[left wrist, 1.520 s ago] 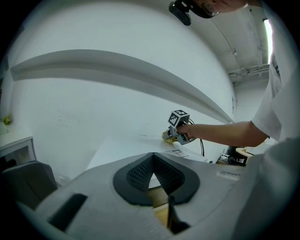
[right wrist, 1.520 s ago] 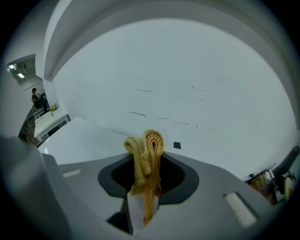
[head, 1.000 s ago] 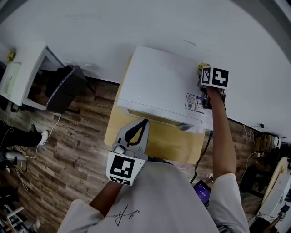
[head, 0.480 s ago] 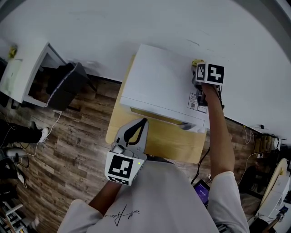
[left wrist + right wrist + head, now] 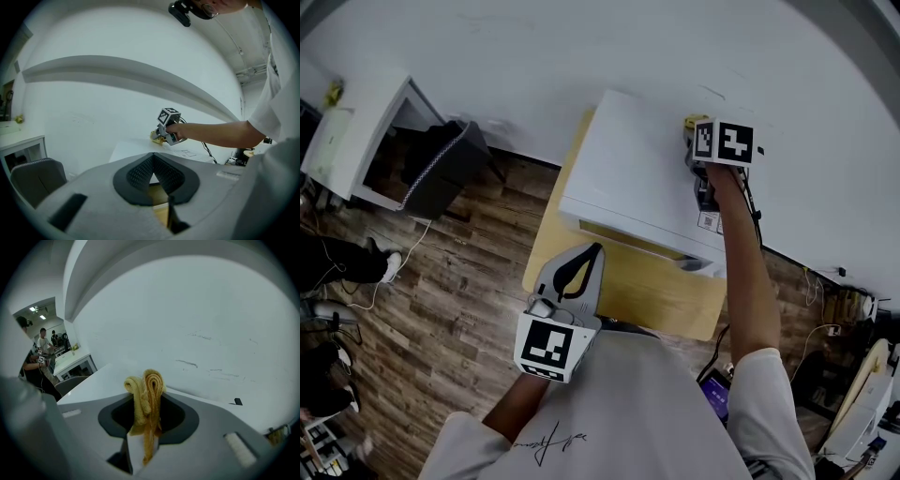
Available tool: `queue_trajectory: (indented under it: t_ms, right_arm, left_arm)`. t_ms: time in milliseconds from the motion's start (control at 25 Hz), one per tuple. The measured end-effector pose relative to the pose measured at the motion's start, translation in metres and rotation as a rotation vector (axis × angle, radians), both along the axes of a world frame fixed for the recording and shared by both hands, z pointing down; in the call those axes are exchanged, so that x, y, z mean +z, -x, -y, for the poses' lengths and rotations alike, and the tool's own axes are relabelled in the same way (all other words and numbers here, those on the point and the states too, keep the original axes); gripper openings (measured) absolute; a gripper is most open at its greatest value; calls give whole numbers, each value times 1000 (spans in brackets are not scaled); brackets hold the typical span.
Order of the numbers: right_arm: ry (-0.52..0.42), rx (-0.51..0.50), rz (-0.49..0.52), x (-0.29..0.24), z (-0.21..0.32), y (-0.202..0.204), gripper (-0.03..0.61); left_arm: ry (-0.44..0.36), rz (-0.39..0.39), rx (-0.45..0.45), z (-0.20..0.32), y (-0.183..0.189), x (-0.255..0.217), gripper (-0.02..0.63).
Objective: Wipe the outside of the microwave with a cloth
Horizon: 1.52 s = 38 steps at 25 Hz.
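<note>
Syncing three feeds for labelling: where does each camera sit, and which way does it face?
Head view: on the person's head, facing steeply down at the microwave on the table; shows both arms, left gripper, right gripper.
Left gripper view: on the left gripper, facing along its shut jaws toward the wall; shows the right forearm.
Right gripper view: on the right gripper, facing the wall past jaws shut on the cloth.
Shared: head and left gripper views both show the right gripper at the microwave.

Cool, even indoor light casts soft shadows, with strong fisheye bending and dark corners
</note>
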State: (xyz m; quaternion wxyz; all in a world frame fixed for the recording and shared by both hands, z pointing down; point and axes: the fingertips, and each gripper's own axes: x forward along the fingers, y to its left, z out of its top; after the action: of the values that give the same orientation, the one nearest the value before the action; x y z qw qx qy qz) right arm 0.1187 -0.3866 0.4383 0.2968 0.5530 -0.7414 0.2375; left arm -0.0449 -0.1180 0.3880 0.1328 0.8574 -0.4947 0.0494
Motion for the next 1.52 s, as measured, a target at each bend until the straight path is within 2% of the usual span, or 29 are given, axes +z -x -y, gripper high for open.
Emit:
queue_trajectory:
  t_ms: [600, 1000, 1200, 1520]
  right_arm:
    - [6, -97, 47, 0, 20, 72, 123]
    - [-9, -161, 43, 1, 33, 123, 123]
    - [-17, -201, 32, 2, 37, 148, 123]
    - [-39, -249, 26, 0, 34, 180, 123]
  left_arm:
    - [6, -5, -45, 7, 22, 1, -9]
    - [26, 6, -85, 8, 44, 6, -9]
    - [9, -1, -109, 10, 53, 4, -9]
    - [24, 9, -110, 6, 59, 5, -9]
